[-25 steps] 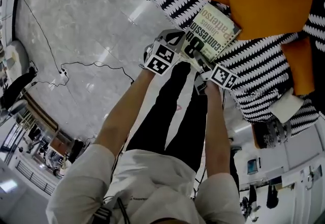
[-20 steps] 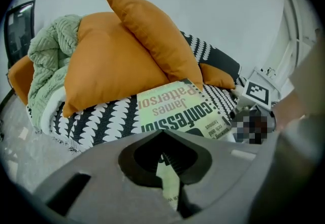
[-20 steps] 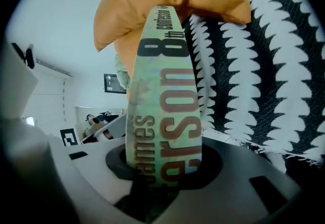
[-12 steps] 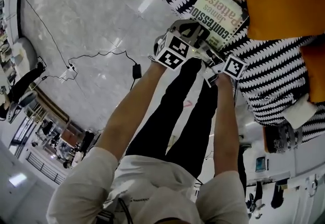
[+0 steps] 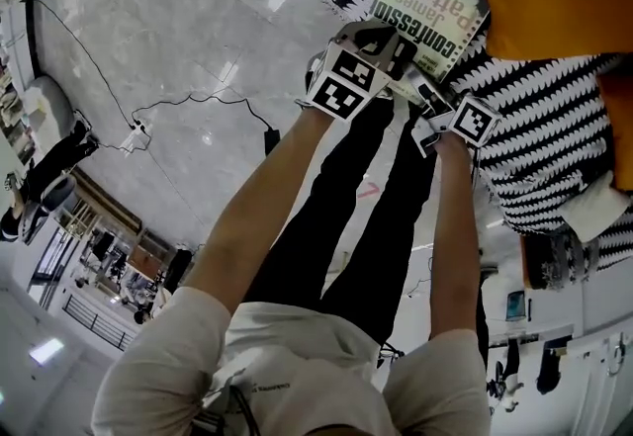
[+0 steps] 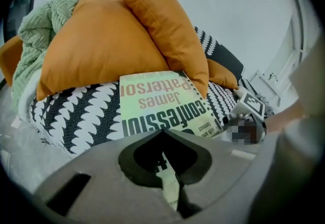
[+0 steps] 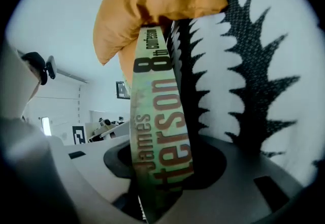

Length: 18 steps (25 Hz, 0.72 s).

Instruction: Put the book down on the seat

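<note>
Head view: flat book (image 5: 435,4), b/w zigzag seat (image 5: 554,128).

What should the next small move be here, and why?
Probably open the left gripper to let go. The book appears to lie flat on the seat, its far end at the orange cushion. The right gripper has just been opening, and its jaws stand loose around the book, while the left gripper's jaws pinch the near edge.

An orange cushion (image 6: 101,50) is covering the far edge of the book (image 6: 162,111), and the body of the left gripper (image 6: 165,157) is hiding its near edge.
</note>
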### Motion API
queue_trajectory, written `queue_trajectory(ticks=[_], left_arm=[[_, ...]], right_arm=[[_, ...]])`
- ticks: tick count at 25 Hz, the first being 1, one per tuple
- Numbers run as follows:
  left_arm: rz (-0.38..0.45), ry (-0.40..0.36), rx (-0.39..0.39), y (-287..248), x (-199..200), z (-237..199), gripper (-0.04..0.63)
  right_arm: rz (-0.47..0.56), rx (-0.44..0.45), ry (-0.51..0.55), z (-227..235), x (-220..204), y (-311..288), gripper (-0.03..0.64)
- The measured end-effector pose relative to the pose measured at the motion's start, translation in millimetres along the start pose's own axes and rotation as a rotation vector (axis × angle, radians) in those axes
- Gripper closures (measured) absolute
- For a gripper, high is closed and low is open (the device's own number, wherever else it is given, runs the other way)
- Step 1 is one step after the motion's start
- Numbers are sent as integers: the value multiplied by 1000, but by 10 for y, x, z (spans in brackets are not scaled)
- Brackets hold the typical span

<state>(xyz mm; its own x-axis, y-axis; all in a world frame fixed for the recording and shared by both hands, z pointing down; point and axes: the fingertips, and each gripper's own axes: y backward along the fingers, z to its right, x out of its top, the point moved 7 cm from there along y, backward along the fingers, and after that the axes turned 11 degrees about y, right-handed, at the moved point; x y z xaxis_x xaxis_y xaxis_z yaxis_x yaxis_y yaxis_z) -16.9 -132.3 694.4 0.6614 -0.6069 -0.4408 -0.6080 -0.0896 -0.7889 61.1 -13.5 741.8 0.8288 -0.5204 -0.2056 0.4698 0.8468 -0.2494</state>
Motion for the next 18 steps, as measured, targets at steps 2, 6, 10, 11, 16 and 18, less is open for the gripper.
queue_trajectory(ticks=[2,6,10,11,16,18], left_arm=[[-3,-4,-9,-34,-9,45,588],[-13,41,-23,-60,-52,128,588],[5,82,-2,-94,-51,197,588],[10,89,-2,-100,-46,211,588],[0,100,-5,-128,-63,271,588],[4,137,-5,-130,-71,264,588]], right_arm=[[31,-23,21,18,17,103,433],[85,-89,61,47,50,320,431],[133,-224,141,48,93,510,426],[144,-233,147,42,109,540,426],[158,-274,195,21,155,692,423],[180,-294,199,23,168,761,417]])
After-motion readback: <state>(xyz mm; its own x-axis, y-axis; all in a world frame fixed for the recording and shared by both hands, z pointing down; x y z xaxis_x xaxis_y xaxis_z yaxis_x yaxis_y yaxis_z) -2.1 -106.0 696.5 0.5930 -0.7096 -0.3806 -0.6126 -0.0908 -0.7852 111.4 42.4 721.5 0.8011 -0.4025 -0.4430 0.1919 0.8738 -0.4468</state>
